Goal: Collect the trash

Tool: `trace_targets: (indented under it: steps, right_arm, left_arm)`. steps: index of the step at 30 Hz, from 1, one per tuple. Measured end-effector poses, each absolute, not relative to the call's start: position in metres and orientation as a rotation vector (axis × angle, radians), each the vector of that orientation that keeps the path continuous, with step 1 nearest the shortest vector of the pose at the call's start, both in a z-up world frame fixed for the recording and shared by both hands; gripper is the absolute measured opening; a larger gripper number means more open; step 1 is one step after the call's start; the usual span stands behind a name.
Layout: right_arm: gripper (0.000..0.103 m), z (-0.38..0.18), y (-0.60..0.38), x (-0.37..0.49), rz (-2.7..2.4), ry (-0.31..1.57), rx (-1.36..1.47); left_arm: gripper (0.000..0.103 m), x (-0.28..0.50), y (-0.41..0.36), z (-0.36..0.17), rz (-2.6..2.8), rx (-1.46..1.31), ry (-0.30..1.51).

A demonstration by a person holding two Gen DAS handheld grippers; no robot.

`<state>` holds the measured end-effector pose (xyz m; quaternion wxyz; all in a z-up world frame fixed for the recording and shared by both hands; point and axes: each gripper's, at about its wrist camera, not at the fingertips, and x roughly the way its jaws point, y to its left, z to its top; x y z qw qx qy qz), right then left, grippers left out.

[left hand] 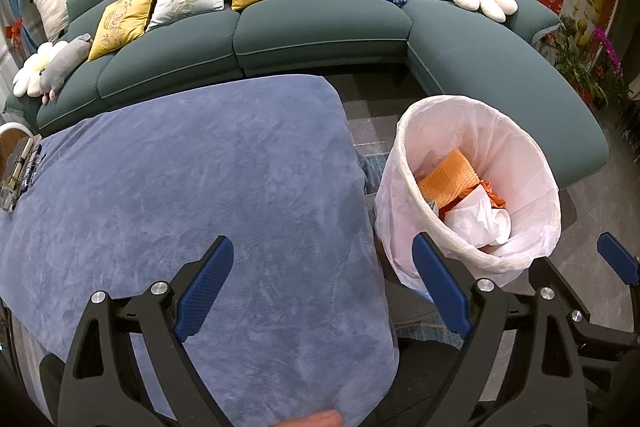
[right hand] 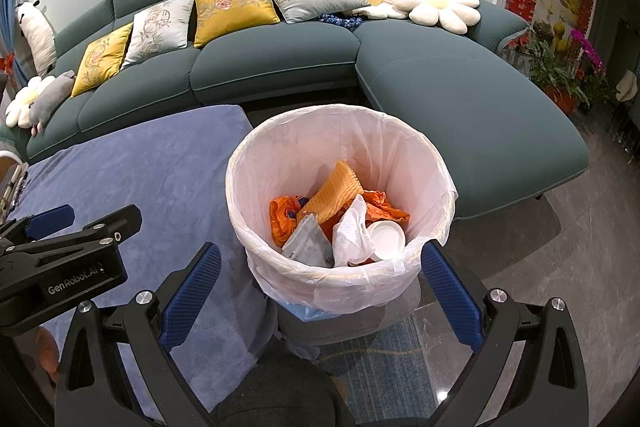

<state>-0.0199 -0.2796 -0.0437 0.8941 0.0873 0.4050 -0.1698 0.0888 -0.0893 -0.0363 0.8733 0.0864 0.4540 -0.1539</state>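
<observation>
My left tongs (left hand: pixel 324 287) sit low in the frame, wide apart, with nothing between them. My right tongs (right hand: pixel 320 279) are spread wide too and hold nothing. They hang just in front of the trash bin (right hand: pixel 340 267), in the middle of the right view.

The trash is inside the bin, which stands on the floor beside the table (left hand: pixel 180 187) with the blue cloth. I think it is all light stuff. The white tissue (right hand: pixel 350 227) looks soft and squashy, so I could pinch it anywhere. The white cup (right hand: pixel 386 234) looks thin and may crush; I would take its rim. It lies on its side, mouth toward me. The orange waffle piece (right hand: pixel 340 193) looks bendy. Its long side leans up and away, toward the top of the frame.

Farther back is the green sofa (right hand: pixel 460 99). I see no trash on the cloth.
</observation>
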Motion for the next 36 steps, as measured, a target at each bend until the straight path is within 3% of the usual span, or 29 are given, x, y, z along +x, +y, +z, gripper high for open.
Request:
trace_targets:
  steps: [36]
  right_arm:
    - [0.096,-0.0517,-0.2814,-0.0189,-0.348,0.848,0.184]
  left_arm:
    - [0.086,0.0863,-0.0918,-0.0461,-0.31,0.221,0.965]
